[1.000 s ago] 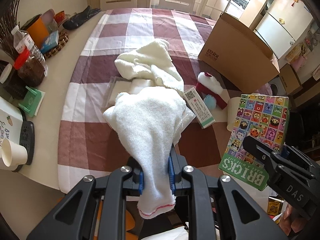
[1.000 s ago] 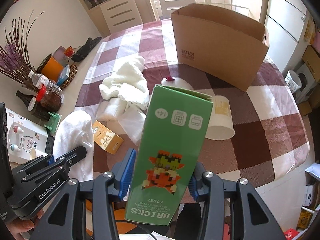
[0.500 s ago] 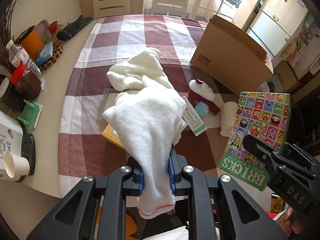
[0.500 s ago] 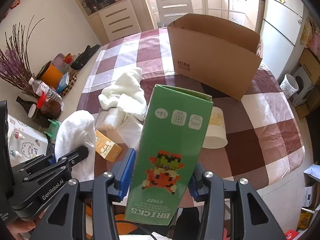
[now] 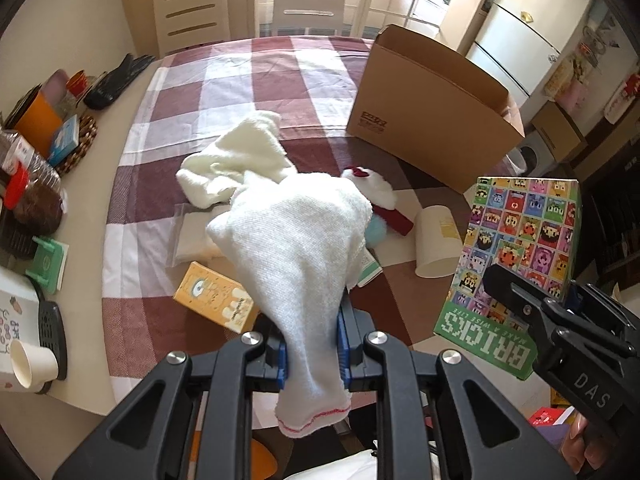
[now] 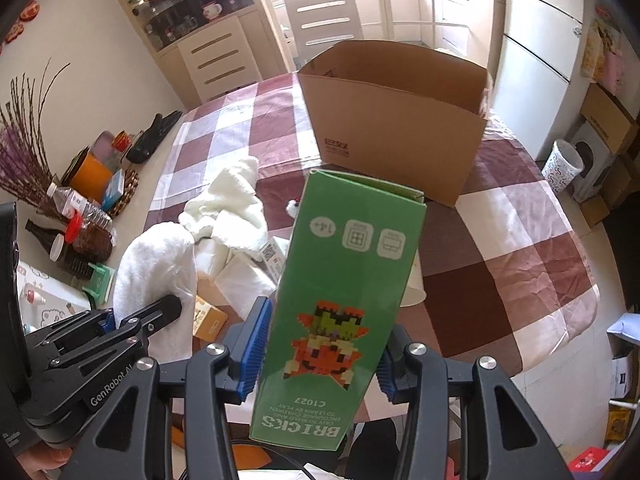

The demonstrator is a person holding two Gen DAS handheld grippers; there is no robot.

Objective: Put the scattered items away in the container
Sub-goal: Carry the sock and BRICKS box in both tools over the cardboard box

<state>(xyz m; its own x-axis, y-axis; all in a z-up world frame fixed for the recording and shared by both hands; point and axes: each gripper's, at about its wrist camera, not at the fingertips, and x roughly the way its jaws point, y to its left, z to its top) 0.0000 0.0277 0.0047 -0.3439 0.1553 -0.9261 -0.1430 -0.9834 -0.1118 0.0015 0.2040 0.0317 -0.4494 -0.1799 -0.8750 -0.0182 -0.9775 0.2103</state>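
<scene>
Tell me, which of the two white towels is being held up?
The knitted white towel with the red-stitched hem, pinched in the left hand-held gripper. The fluffier cream towel lies crumpled on the checked tablecloth.

left tool (image 5: 313, 344): clamped, angled down | right tool (image 6: 320, 354): clamped, angled down

The cardboard box's (image 6: 394, 120) interior is hidden behind its near wall.

Nubby white terry-cloth towel (image 5: 296, 248), glossy printed card bricks box (image 6: 340, 300), matt brown corrugated cardboard box (image 6: 392, 120), wrinkled woven checked tablecloth (image 6: 520, 256).
</scene>
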